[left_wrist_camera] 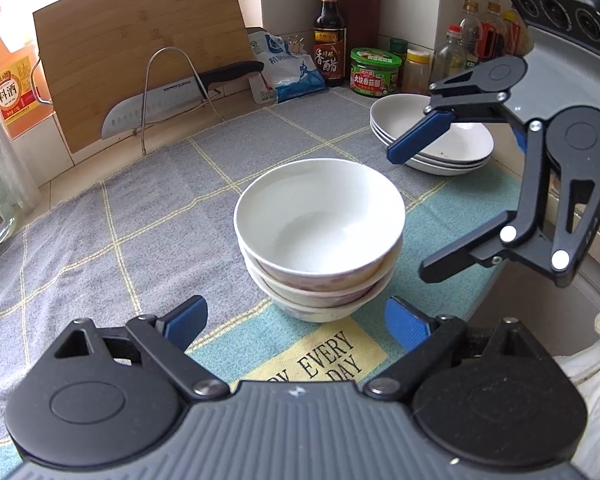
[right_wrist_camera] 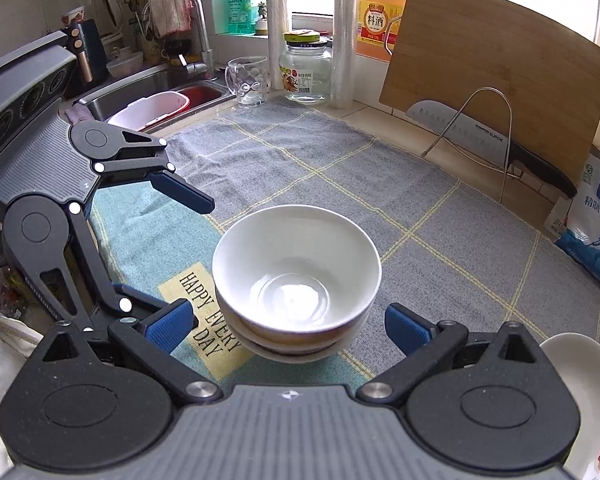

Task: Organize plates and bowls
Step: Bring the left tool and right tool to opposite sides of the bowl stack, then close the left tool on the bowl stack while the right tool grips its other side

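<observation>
Three nested bowls [left_wrist_camera: 318, 240] are sitting mid-bench on the checked cloth [left_wrist_camera: 100, 232], over its blue patch with the printed words. Both tools are pointing down at the stack from opposite sides, each carried by a person. Left tool [left_wrist_camera: 296, 320] is standing wide, holding nothing, its blue pads [left_wrist_camera: 186, 318] flanking the base of the stack without touching. Right tool [right_wrist_camera: 292, 322] is likewise wide and empty, pads either side of the stack's lower rim, apart from it. From each wrist view the stack is lying dead ahead between the fingers, so neither hand looks clearly nearer; I cannot tell which is leading. Bowls are round, so no long axis is mattering; the stack is leaning slightly, upper bowl offset from the lower ones. Stack of white plates [left_wrist_camera: 436, 140] is resting at the cloth's far right corner, well apart from the bowls, near the sauce jars. Open cloth is lying all round the stack; a cutting board [left_wrist_camera: 140, 52] and a knife in a wire rack [left_wrist_camera: 172, 92] are bounding the back, with the sink [right_wrist_camera: 148, 92] beyond the left end.
</observation>
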A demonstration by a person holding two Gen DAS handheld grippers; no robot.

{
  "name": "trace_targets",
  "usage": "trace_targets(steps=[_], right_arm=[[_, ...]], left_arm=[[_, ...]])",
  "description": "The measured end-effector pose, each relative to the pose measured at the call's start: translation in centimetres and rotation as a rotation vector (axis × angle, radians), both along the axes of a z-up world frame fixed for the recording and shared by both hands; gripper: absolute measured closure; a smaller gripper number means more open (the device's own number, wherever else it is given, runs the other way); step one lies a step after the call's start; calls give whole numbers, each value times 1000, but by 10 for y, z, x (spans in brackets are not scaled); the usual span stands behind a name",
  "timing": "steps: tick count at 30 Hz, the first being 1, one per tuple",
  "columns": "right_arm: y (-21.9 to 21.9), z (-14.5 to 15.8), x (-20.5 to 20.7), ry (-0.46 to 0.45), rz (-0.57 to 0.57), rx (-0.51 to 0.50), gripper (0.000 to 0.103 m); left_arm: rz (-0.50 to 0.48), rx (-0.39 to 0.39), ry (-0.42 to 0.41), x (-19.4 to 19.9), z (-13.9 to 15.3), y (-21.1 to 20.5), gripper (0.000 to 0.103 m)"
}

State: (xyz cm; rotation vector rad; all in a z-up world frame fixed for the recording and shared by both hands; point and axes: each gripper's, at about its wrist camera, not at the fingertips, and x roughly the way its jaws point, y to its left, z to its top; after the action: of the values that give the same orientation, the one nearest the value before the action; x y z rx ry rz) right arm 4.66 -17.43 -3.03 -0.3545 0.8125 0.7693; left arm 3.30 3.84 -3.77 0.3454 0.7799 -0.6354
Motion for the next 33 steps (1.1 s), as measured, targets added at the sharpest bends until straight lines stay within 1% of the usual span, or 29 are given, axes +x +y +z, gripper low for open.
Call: trace_targets(steps=[4, 8, 11, 13, 16, 23, 26, 33], right_arm=[[-7, -16, -3, -11, 24, -52, 0], [-15, -31, -3, 23, 67, -38, 0], [-19, -44, 1, 30, 68, -52, 0], [-20, -52, 6, 43, 49, -59, 0], [-23, -61, 13, 62, 40, -36, 0], [-15, -84, 22, 75, 14, -78, 0], [-11, -87, 18, 43, 23, -104, 0], [-14, -87, 15, 29, -6, -81, 0]], left_arm=[[50, 16, -8, -2, -6, -2, 8], [90, 9, 12, -4, -10, -6, 8], [119, 37, 22, -6, -12, -12, 8], [125, 62, 18, -7, -13, -16, 8], [116, 85, 12, -9, -13, -21, 8], [96, 98, 38, -3, -21, -20, 8], [84, 94, 46, 2, -25, -18, 8], [12, 82, 76, 16, -29, -10, 8]])
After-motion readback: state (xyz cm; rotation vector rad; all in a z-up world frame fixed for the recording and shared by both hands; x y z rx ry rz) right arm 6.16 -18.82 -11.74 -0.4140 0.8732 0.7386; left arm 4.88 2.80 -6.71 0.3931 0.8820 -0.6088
